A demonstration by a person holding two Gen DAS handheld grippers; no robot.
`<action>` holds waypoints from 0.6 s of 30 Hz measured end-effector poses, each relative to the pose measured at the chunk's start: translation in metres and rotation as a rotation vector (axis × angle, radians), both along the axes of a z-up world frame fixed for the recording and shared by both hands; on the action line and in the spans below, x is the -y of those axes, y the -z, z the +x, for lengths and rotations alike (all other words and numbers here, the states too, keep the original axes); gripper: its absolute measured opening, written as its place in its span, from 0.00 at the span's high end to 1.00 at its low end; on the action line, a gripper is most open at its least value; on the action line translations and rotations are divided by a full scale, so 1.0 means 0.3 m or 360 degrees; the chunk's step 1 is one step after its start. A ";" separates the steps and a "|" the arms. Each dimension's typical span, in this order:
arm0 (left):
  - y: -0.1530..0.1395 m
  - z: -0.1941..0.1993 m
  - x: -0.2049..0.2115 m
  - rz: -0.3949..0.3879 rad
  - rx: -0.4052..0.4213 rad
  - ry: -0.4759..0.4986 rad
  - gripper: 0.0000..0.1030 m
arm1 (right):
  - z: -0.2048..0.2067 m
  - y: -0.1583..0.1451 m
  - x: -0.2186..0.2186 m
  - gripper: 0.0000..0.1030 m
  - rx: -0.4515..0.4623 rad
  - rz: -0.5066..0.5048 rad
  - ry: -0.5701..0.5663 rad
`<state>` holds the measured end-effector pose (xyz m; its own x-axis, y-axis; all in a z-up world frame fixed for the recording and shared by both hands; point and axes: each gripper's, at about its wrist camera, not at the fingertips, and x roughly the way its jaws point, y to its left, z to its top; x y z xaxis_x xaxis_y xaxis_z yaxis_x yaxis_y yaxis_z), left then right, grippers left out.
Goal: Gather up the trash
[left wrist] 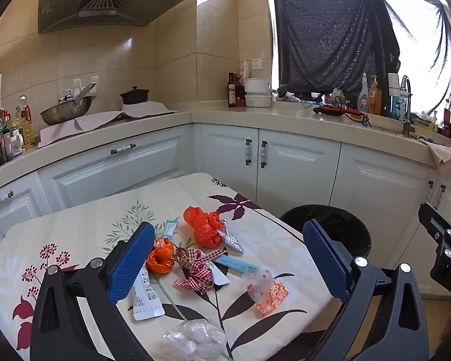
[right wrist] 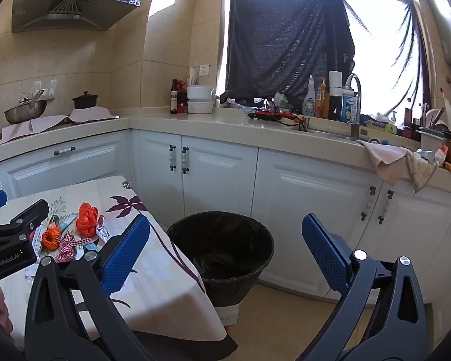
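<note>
Several pieces of trash lie loose on the floral tablecloth (left wrist: pixel 84 225), partly masked by the left gripper (left wrist: pixel 228 255), whose blue fingers (left wrist: pixel 132 258) stand spread wide with nothing between them. Its left finger covers the near edge of a small orange bag (left wrist: pixel 161 259) and the upper end of a white printed sachet (left wrist: pixel 145 296). A larger orange bag (left wrist: pixel 204 225) sits further back, touching a silver foil wrapper (left wrist: pixel 232 237). A red-checked ribbon (left wrist: pixel 197 269) lies between the small orange bag and a blue packet (left wrist: pixel 236 264). An orange-patterned clear wrapper (left wrist: pixel 267 293) rests near the table's right edge. A crumpled clear plastic bag (left wrist: pixel 194 341) at the bottom is cut off by the frame.

The black bin (right wrist: pixel 222 252) stands on the floor just beside the table corner; its liner is dark and the contents cannot be made out. The right gripper (right wrist: pixel 225 252) hangs above it, fingers parted and empty. White cabinets (right wrist: pixel 219 177) run behind the bin. Print on the sachet is too small to read.
</note>
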<state>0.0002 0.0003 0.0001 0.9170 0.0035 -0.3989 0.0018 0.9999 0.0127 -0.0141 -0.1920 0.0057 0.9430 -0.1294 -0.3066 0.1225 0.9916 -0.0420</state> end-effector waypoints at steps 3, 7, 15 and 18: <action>0.000 -0.004 0.005 0.0017 0.0015 0.0002 0.07 | 0.002 0.001 -0.001 0.04 -0.0012 0.0001 0.0001; 0.002 -0.003 0.013 -0.0005 0.0007 0.0008 0.07 | 0.002 0.001 -0.001 0.04 -0.0013 0.0002 -0.0004; -0.011 -0.001 0.021 0.0012 0.0005 -0.0006 0.07 | 0.003 0.001 -0.002 0.04 -0.0016 -0.0006 -0.0002; -0.007 -0.013 0.008 0.0014 0.0017 0.0005 0.06 | 0.003 0.000 -0.001 0.04 -0.0016 -0.0005 -0.0003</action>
